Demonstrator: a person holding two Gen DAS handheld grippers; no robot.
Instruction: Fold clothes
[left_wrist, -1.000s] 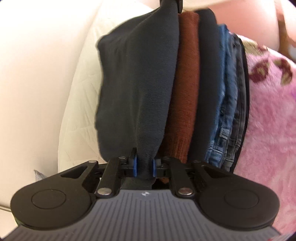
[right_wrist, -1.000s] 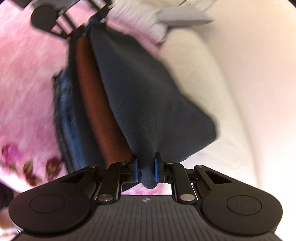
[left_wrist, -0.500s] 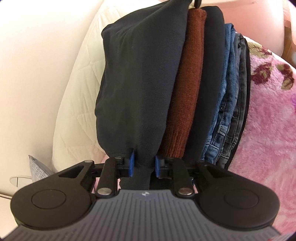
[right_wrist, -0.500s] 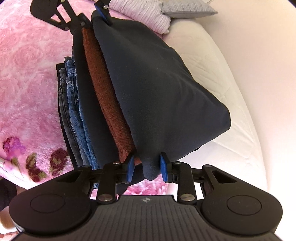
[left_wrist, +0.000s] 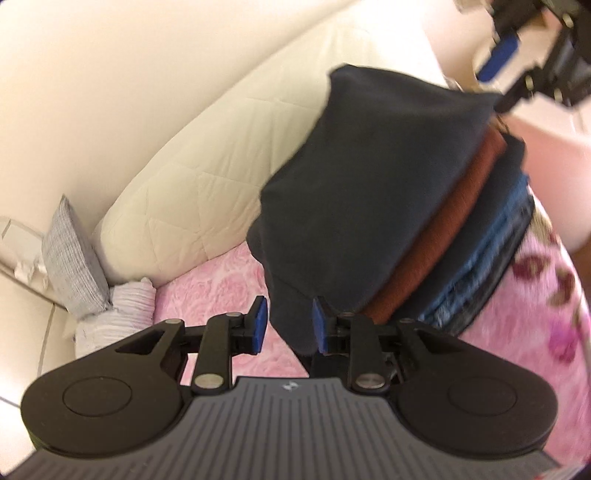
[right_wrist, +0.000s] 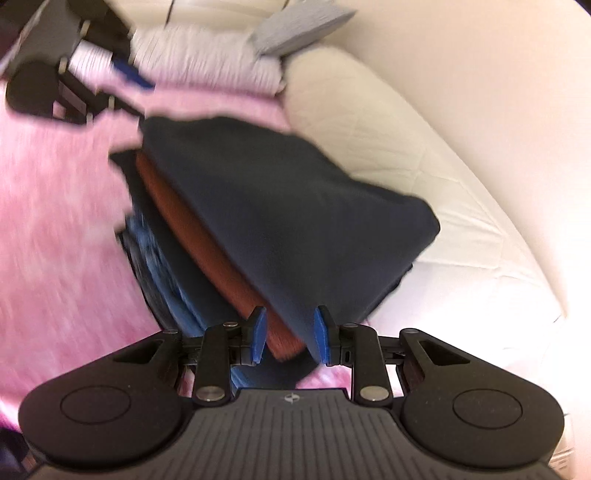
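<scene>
A folded navy garment (left_wrist: 369, 192) tops a stack on a rust-brown sweater (left_wrist: 436, 251), a dark piece and blue jeans (left_wrist: 480, 266). My left gripper (left_wrist: 289, 325) hovers at the stack's near corner, its jaws opening. A navy corner lies between its jaws, beside the right pad, and is not pinched. The right gripper (left_wrist: 517, 70) shows blurred past the far corner. In the right wrist view my right gripper (right_wrist: 290, 334) hangs over the opposite corner, jaws closing. Navy garment (right_wrist: 288, 206) and rust sweater (right_wrist: 207, 251) show between its pads, not squeezed. The left gripper (right_wrist: 125, 88) is blurred at top left.
The stack rests on a pink floral blanket (left_wrist: 207, 291) beside a cream quilted cushion (left_wrist: 192, 192) against a pale wall. A grey pillow (left_wrist: 70, 258) and a white ribbed bundle (left_wrist: 125, 306) sit in the corner beyond.
Both grippers widened and released the navy garment's corners, then rose and rolled. The garment now lies flat on top of the stack.
</scene>
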